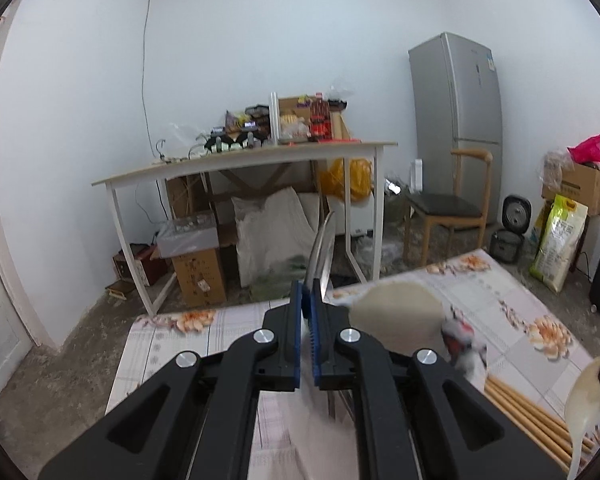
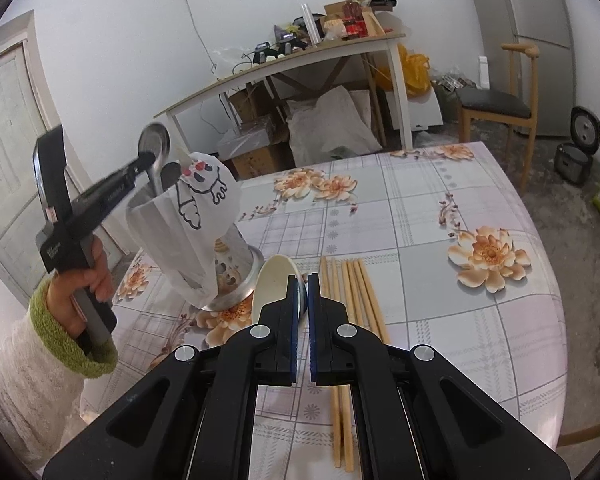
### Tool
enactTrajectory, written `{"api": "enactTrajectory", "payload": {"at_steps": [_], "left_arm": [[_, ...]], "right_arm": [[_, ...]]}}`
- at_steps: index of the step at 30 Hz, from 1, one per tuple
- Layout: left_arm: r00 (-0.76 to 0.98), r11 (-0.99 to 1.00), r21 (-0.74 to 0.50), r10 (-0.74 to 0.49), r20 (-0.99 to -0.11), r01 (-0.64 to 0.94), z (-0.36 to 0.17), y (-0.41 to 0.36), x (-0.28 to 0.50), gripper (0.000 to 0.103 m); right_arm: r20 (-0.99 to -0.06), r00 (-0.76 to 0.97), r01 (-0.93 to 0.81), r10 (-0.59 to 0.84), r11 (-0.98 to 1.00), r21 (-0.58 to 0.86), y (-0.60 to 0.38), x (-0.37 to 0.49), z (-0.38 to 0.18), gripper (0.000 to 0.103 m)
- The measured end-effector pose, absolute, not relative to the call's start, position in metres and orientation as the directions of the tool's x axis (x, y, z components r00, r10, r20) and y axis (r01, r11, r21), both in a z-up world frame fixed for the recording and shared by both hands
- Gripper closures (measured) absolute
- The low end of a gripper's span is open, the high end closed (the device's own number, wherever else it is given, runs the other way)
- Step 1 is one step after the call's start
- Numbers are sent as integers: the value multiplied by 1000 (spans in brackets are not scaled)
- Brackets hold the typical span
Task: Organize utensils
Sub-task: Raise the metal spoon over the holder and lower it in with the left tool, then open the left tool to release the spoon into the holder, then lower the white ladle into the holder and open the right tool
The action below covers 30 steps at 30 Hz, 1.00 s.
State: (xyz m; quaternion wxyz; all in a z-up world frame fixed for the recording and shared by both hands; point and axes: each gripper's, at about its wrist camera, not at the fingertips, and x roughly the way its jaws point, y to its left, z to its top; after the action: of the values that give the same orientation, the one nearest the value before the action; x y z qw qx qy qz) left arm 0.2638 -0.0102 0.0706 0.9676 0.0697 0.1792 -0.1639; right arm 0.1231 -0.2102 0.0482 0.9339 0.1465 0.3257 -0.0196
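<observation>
My left gripper [image 1: 310, 292] is shut on a metal spoon [image 1: 321, 246], whose bowl sticks up past the fingertips. In the right wrist view that left gripper [image 2: 144, 159] holds the metal spoon [image 2: 154, 142] with its handle reaching down into the utensil holder [image 2: 204, 216]. The holder is a metal cylinder wrapped in white paper with a cartoon drawing. A second dark spoon bowl [image 2: 170, 172] shows at its mouth. My right gripper [image 2: 303, 280] is shut on a white ceramic spoon [image 2: 274, 286], low over the table. Several wooden chopsticks [image 2: 352, 292] lie just to its right.
The round table [image 2: 480, 200] has a floral checked cloth. A person's hand in a green-cuffed sleeve [image 2: 76, 316] holds the left gripper. Beyond the table stand a cluttered white desk [image 1: 244, 160], a wooden chair [image 1: 448, 204] and a fridge [image 1: 456, 92].
</observation>
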Motion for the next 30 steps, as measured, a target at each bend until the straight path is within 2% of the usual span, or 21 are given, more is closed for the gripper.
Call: {"api": "enactTrajectory", "payload": {"at_steps": [3,5,9,13,16,22,26,30], "left_arm": [[848,932,43,-308,-431,360,69,-4,265,98],[826,929,12,-322,-463,369,69,0,265,94],[784,917,-65,-371,-497,392,72,11,258,67],[779,915,-109,-389,-492,389,79,24,247,53],[786,913,-145,-402,-469,380,84,36,231,45],[800,918,-168,-396,-451,359,85,56,194,26],[804,920,-167,-390,-449,354,75,68,171,21],[795,921,-168,-388,-467,352,65,78,160,17]], "right_arm": [[-605,794,124,61,958,258,-207,119,54,100],[-598,799,119,60,959,255,-205,116,59,100],[-584,810,115,55,962,249,-203,110,69,100],[-551,834,110,32,968,224,-202,107,87,100],[-491,871,105,6,975,198,-203,106,115,100],[-308,951,87,-39,986,143,-200,126,183,100],[-236,971,69,-47,994,85,-182,167,207,100],[-212,976,48,-43,999,16,-160,206,201,100]]}}
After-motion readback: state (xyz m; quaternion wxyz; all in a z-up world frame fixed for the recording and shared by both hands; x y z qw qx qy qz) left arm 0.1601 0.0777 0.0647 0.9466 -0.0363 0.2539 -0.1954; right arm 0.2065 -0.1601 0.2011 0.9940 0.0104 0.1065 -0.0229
